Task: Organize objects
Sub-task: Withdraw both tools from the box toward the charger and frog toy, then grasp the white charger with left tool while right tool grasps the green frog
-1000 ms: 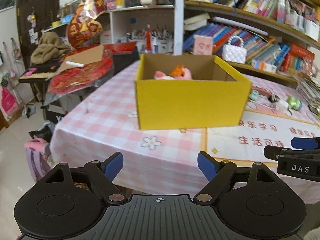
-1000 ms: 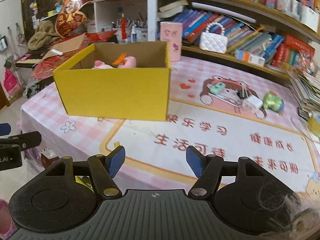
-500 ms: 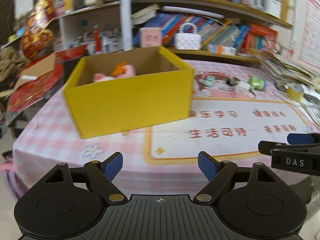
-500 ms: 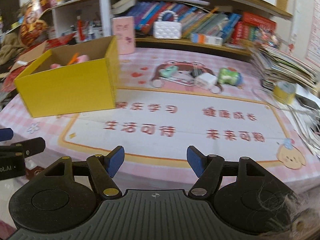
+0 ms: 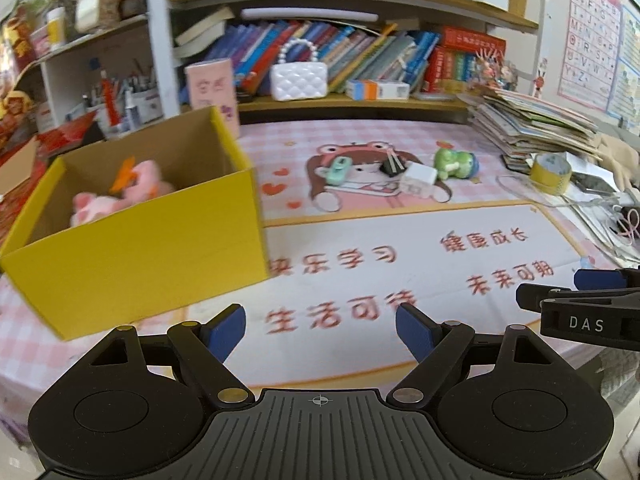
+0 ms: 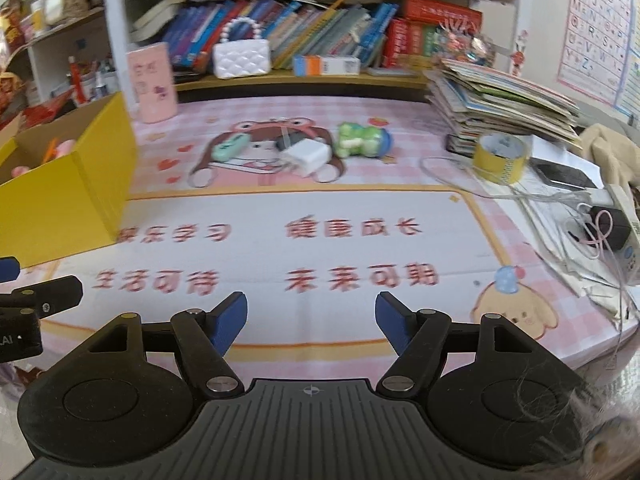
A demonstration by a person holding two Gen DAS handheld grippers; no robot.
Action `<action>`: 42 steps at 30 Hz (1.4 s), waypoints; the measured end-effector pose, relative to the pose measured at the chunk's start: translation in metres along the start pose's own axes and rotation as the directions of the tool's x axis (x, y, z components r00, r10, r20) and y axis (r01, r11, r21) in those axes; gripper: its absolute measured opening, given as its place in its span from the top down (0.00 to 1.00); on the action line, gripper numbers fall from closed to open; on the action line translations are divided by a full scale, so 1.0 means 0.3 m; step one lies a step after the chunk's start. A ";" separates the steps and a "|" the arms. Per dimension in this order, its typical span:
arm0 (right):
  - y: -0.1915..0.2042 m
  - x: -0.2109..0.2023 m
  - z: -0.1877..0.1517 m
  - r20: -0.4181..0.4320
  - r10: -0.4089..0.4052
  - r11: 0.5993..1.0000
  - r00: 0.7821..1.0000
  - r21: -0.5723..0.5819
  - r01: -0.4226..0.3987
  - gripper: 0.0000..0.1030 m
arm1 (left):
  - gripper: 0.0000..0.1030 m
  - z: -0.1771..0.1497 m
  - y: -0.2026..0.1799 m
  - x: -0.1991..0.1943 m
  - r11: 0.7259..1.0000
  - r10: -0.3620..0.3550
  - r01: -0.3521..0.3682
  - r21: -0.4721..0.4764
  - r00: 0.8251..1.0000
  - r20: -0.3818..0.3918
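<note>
A yellow cardboard box (image 5: pixel 136 240) stands on the left of the table with a pink plush toy (image 5: pixel 120 192) inside; it also shows in the right wrist view (image 6: pixel 60 196). Small objects lie at the far middle: a mint green gadget (image 6: pixel 228 148), a white charger cube (image 6: pixel 304 156), a black clip (image 5: pixel 392 166) and a green frog toy (image 6: pixel 362 140). My left gripper (image 5: pixel 320 328) is open and empty near the table's front edge. My right gripper (image 6: pixel 311 322) is open and empty, to the right of the left one.
A roll of yellow tape (image 6: pixel 500 158), a stack of books (image 6: pixel 500 100), cables and papers (image 6: pixel 592 232) crowd the right side. A pink cup (image 6: pixel 152 82) and white purse (image 6: pixel 240 58) stand at the back by the bookshelf.
Both grippers have swung to the right: the yellow box has shifted to the left of both views and the small objects and right-side clutter have come into view. Both stay open.
</note>
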State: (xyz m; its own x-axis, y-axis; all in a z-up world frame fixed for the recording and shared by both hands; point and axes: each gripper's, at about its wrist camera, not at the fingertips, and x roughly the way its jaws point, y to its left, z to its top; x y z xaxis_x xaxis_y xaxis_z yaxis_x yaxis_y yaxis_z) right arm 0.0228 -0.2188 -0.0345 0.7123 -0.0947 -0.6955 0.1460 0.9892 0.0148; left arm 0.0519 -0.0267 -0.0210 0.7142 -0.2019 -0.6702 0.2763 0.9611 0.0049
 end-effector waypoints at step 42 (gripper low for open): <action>-0.325 0.661 0.549 0.011 0.157 0.984 0.988 -0.082 -0.155 0.22 | 0.18 0.384 -0.314 0.561 0.996 0.080 -0.082 -0.038 0.996 -0.048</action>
State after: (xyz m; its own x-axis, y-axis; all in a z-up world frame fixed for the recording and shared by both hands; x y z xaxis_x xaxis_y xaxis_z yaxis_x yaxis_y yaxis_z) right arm 0.2628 -0.3525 -0.0556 0.7341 0.0602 -0.6764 -0.0235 0.9977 0.0633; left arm 0.2202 -0.1728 -0.0487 0.7026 -0.1155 -0.7022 0.1923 0.9808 0.0311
